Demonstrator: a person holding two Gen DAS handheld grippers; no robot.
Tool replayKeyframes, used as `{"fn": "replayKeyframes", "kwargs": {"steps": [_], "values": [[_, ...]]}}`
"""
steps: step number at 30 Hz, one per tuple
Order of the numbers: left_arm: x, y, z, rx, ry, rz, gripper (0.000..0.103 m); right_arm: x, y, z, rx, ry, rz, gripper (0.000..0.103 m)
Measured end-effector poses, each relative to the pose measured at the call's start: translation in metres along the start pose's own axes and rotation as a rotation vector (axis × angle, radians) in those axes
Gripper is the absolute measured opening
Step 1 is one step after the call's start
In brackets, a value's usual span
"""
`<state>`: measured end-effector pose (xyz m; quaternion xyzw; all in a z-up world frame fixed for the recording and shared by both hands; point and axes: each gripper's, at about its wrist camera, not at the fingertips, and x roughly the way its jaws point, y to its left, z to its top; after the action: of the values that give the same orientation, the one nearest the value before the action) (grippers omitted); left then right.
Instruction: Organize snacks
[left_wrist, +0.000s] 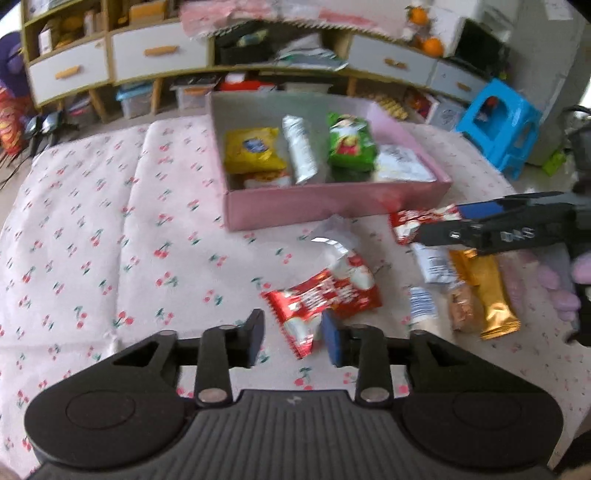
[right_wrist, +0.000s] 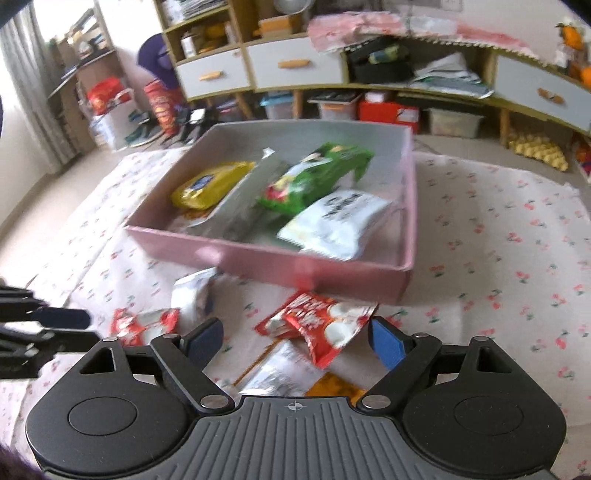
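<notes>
A pink box (left_wrist: 332, 206) on the cherry-print cloth holds a yellow pack (left_wrist: 253, 149), a silver pack (left_wrist: 300, 149), a green pack (left_wrist: 351, 142) and a white pack (left_wrist: 400, 162). It also shows in the right wrist view (right_wrist: 332, 271). My left gripper (left_wrist: 293, 338) is open, its pads on either side of a red-and-white snack pack (left_wrist: 325, 295) on the cloth. My right gripper (right_wrist: 297, 341) is open just above another red-and-white pack (right_wrist: 321, 325); in the left wrist view it (left_wrist: 443, 225) hovers over that pack (left_wrist: 417, 221).
Loose snacks lie at the right: a gold bar (left_wrist: 491, 291), a brown bar (left_wrist: 463, 306) and white packs (left_wrist: 432, 262). A blue stool (left_wrist: 498, 125) and low cabinets with drawers (left_wrist: 159, 51) stand beyond the cloth. Storage bins sit under the cabinets.
</notes>
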<state>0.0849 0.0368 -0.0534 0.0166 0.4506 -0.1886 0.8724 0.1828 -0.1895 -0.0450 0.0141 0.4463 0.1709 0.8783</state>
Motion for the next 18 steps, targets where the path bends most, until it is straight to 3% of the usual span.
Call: {"fn": "replayKeyframes", "kwargs": {"steps": [3, 10, 16, 18], "values": [[-0.004, -0.010, 0.000, 0.072, -0.039, -0.034, 0.053, 0.007, -0.003, 0.000, 0.018, 0.015, -0.039, 0.088], [0.018, -0.029, -0.002, 0.277, -0.029, -0.094, 0.061, 0.027, 0.001, 0.000, 0.035, 0.040, -0.132, 0.088], [0.036, -0.030, -0.001, 0.331, -0.011, -0.052, 0.061, 0.038, 0.008, 0.002, 0.044, 0.037, -0.150, 0.086], [0.040, -0.028, 0.000, 0.323, -0.013, -0.040, 0.067, 0.040, 0.011, 0.002, 0.030, 0.032, -0.159, 0.086]]}}
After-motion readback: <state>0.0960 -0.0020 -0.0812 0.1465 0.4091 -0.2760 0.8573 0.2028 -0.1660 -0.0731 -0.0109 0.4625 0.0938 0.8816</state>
